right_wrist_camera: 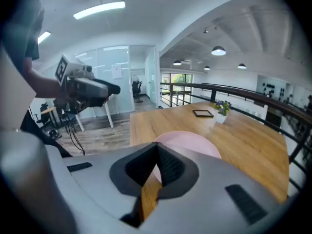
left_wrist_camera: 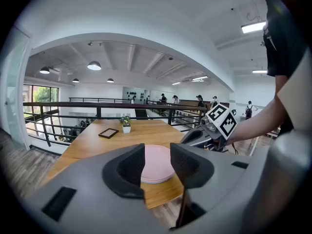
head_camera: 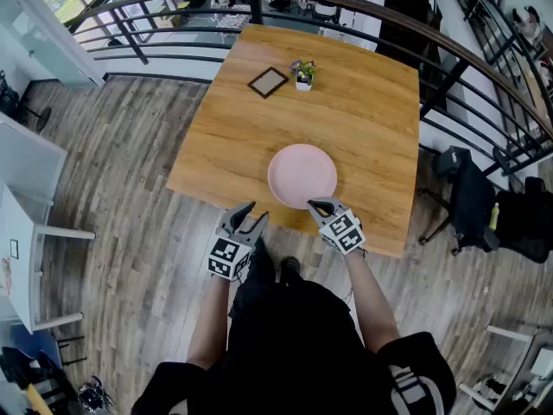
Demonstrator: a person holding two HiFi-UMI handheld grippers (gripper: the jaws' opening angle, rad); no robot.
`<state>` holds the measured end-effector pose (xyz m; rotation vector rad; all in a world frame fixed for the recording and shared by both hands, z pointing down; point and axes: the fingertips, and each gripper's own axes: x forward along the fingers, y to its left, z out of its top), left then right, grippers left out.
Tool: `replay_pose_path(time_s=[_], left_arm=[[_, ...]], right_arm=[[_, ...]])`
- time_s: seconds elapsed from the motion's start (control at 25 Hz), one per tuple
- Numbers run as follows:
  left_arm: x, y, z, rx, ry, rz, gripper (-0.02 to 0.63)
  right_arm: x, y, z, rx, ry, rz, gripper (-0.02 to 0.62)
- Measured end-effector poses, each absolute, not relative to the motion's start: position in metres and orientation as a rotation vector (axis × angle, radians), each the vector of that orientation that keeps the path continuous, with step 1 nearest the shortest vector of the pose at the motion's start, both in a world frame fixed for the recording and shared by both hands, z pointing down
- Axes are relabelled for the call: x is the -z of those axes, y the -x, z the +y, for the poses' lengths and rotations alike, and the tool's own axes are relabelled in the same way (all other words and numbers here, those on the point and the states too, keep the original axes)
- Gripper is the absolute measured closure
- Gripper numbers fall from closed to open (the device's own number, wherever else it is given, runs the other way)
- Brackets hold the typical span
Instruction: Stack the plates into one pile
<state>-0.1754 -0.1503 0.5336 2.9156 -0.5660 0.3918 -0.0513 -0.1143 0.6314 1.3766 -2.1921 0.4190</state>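
Note:
A pile of pink plates [head_camera: 301, 175] rests near the front edge of the wooden table [head_camera: 346, 102]; it also shows in the left gripper view as the plates [left_wrist_camera: 157, 164] and in the right gripper view as the plates [right_wrist_camera: 187, 143]. My right gripper [head_camera: 318, 204] is just in front of the pile's front right rim, shut with nothing between its jaws [right_wrist_camera: 157, 152]. Off the table's front edge, to the pile's front left, my left gripper [head_camera: 256, 211] stands open and empty [left_wrist_camera: 157, 160]. Each gripper view shows the other gripper: right [left_wrist_camera: 207, 135], left [right_wrist_camera: 92, 89].
A dark picture frame [head_camera: 268, 81] and a small potted plant [head_camera: 303, 74] stand at the table's far side. A curved black railing [head_camera: 173, 24] runs behind. A black chair [head_camera: 471, 197] stands to the right and a white desk [head_camera: 26, 232] to the left, on the wood floor.

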Motion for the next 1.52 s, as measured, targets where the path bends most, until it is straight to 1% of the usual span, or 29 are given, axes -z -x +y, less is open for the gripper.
replay_pose_path(time_s=[0.12, 0.32, 0.44, 0.72, 1.52], left_arm=[[-0.529, 0.175, -0.146, -0.401, -2.911, -0.547, 0.453], [-0.526, 0.174, -0.144, -0.401, -2.916, -0.543, 0.537], [-0.523, 0.172, -0.144, -0.387, -2.933, -0.544, 0.552], [-0.518, 0.161, -0.142, -0.408, -2.951, -0.518, 0.566], [-0.500, 0.147, -0.157, -0.420, -2.996, -0.496, 0.566]], right_arm=[[-0.612, 0.043, -0.111, -0.452, -1.451, -2.260, 0.586], [-0.589, 0.030, -0.108, -0.443, -1.535, -2.308, 0.586], [-0.580, 0.026, -0.105, -0.420, -1.549, -2.314, 0.588], [-0.571, 0.011, -0.099, -0.364, -1.567, -2.299, 0.587], [-0.568, -0.002, -0.084, -0.340, -1.602, -2.262, 0.587]])
